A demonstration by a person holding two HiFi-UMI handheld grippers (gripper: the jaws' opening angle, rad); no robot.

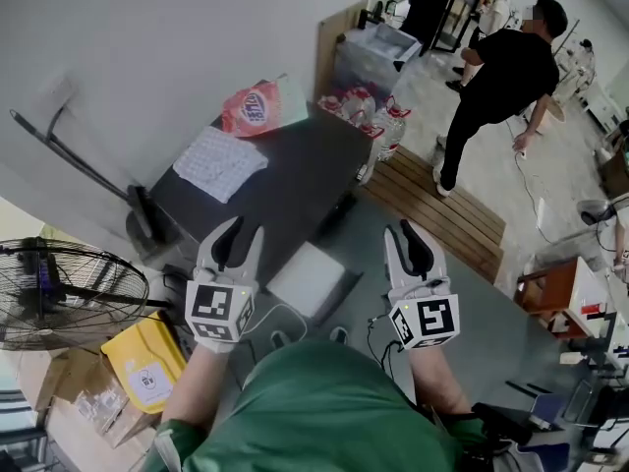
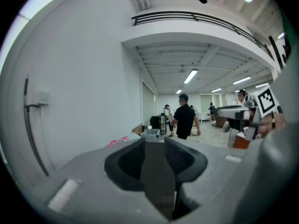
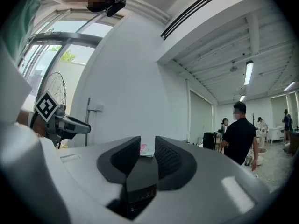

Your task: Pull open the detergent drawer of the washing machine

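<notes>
The dark grey top of the washing machine [image 1: 295, 180] lies ahead of me in the head view. A white rectangular piece [image 1: 308, 278] sits low at its near corner; I cannot tell if it is the detergent drawer. My left gripper [image 1: 246, 226] hovers over that near edge, jaws apart with nothing between them. My right gripper [image 1: 405, 228] is held beside it over the grey floor, with a narrower gap that is also empty. In the gripper views, the left gripper [image 2: 154, 141] and right gripper [image 3: 147, 143] point level across the room, touching nothing.
An orange bag [image 1: 251, 108] and a white cloth [image 1: 221, 160] lie on the machine's top. A fan [image 1: 59, 293] and a yellow box [image 1: 147, 362] stand at the left. A wooden pallet [image 1: 442, 205] and a person in black [image 1: 501, 77] are at the right.
</notes>
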